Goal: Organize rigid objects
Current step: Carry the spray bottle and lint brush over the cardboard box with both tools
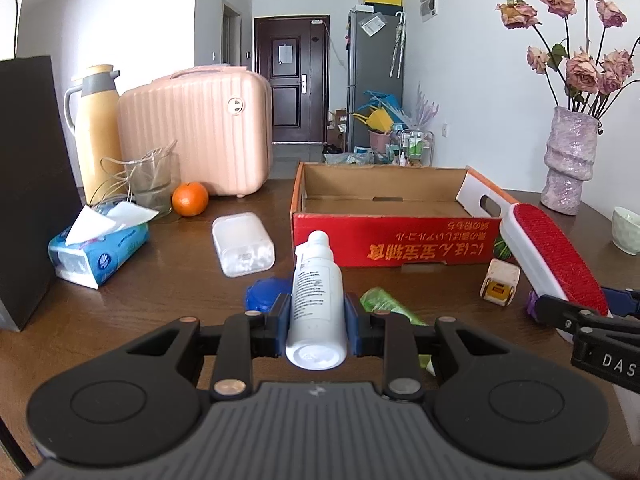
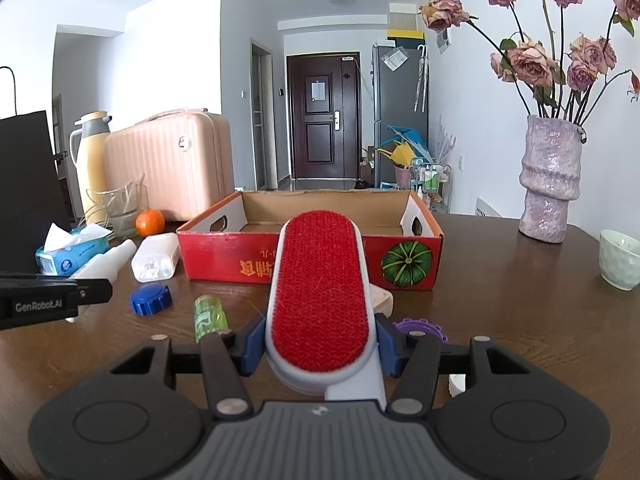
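My left gripper [image 1: 317, 320] is shut on a white bottle [image 1: 316, 300] that points toward the red cardboard box [image 1: 394, 240]; the bottle also shows in the right wrist view [image 2: 106, 260]. My right gripper [image 2: 320, 346] is shut on a red and white lint brush [image 2: 320, 296], held in front of the open box [image 2: 412, 264]; the brush also shows in the left wrist view [image 1: 552, 260]. On the table lie a white case [image 1: 243, 244], a blue cap [image 1: 266, 294], a green tube [image 1: 390, 306], a small white block [image 1: 500, 282] and a purple gear [image 2: 422, 330].
A tissue pack [image 1: 98, 250], an orange [image 1: 190, 199], a glass jar [image 1: 154, 184], a yellow thermos [image 1: 96, 128], a pink case [image 1: 200, 128] and a black bag [image 1: 30, 184] stand left. A vase of roses [image 1: 570, 160] and a cup [image 1: 626, 230] stand right.
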A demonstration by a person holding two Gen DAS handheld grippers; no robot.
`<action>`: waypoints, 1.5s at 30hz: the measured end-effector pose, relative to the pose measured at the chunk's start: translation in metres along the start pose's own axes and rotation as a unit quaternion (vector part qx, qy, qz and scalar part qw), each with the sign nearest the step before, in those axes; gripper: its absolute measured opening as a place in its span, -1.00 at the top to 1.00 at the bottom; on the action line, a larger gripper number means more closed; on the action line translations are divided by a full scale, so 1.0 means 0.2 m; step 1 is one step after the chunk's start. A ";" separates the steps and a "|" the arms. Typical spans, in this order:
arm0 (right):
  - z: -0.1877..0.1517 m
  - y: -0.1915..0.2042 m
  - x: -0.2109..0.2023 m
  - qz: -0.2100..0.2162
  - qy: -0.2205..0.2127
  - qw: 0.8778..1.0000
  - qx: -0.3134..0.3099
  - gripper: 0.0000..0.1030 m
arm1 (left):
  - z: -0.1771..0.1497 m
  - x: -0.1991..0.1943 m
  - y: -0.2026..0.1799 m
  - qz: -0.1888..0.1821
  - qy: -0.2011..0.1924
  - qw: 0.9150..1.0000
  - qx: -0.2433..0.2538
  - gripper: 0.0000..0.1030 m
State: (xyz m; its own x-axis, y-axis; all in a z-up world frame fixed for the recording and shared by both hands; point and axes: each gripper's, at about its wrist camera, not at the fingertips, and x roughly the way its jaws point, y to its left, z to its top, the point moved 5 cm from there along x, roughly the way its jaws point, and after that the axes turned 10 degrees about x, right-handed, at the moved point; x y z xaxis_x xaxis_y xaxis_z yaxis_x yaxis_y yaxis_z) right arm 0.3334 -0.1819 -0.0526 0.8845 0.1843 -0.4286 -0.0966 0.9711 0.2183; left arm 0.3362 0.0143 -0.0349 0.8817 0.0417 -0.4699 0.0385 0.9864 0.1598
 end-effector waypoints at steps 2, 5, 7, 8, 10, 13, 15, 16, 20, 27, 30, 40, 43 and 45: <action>0.02 0.01 0.00 0.000 -0.004 1.000 -0.002 -0.06 | 0.03 0.01 -0.01 -0.001 -0.003 1.000 0.002 0.44; 0.06 0.02 0.00 0.001 -0.010 1.000 -0.005 -0.07 | 0.07 0.01 -0.03 -0.001 -0.008 1.000 0.004 0.44; 0.08 0.03 0.00 0.000 -0.014 1.000 -0.008 -0.06 | 0.10 0.02 -0.04 -0.003 -0.011 1.000 0.001 0.44; 0.09 0.03 0.01 0.000 -0.015 1.000 -0.008 -0.06 | 0.11 0.03 -0.04 -0.005 -0.012 1.000 0.000 0.44; 0.12 0.04 0.01 -0.001 -0.017 1.000 -0.010 -0.06 | 0.14 0.04 -0.05 -0.006 -0.014 1.000 -0.002 0.44; 0.16 0.05 0.03 -0.002 -0.025 1.000 -0.017 -0.06 | 0.17 0.07 -0.07 -0.011 -0.017 1.000 -0.002 0.44; 0.19 0.05 0.04 -0.002 -0.029 0.999 -0.018 -0.06 | 0.20 0.08 -0.08 -0.012 -0.019 1.000 -0.004 0.44; 0.20 0.06 0.05 -0.002 -0.030 0.999 -0.018 -0.06 | 0.22 0.09 -0.08 -0.013 -0.020 1.000 -0.006 0.44; 0.24 0.06 0.09 -0.002 -0.034 0.999 -0.016 -0.06 | 0.28 0.12 -0.09 -0.013 -0.026 0.999 -0.013 0.44; 0.32 0.06 0.20 -0.003 -0.035 0.999 -0.010 -0.06 | 0.37 0.21 -0.09 -0.014 -0.029 0.999 -0.032 0.44; 0.35 0.06 0.25 -0.008 -0.032 0.999 -0.007 -0.06 | 0.41 0.24 -0.08 -0.011 -0.031 0.999 -0.040 0.44; 0.44 0.04 0.45 -0.020 -0.019 1.000 -0.009 -0.06 | 0.49 0.43 -0.08 -0.007 -0.022 0.998 -0.059 0.44; 0.47 0.03 0.51 -0.021 -0.014 1.000 -0.007 -0.06 | 0.51 0.50 -0.08 -0.003 -0.019 0.998 -0.060 0.44; 0.48 0.03 0.55 -0.023 -0.013 1.000 -0.006 -0.06 | 0.52 0.54 -0.08 -0.001 -0.015 0.998 -0.062 0.44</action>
State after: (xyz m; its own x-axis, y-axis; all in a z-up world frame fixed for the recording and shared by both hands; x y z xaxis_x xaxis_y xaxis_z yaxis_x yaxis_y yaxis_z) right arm 0.4738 -0.1714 -0.0133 0.8997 0.1361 -0.4147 -0.0614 0.9802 0.1884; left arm 0.4801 -0.0139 0.0027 0.8956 0.0361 -0.4435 -0.0161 0.9987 0.0487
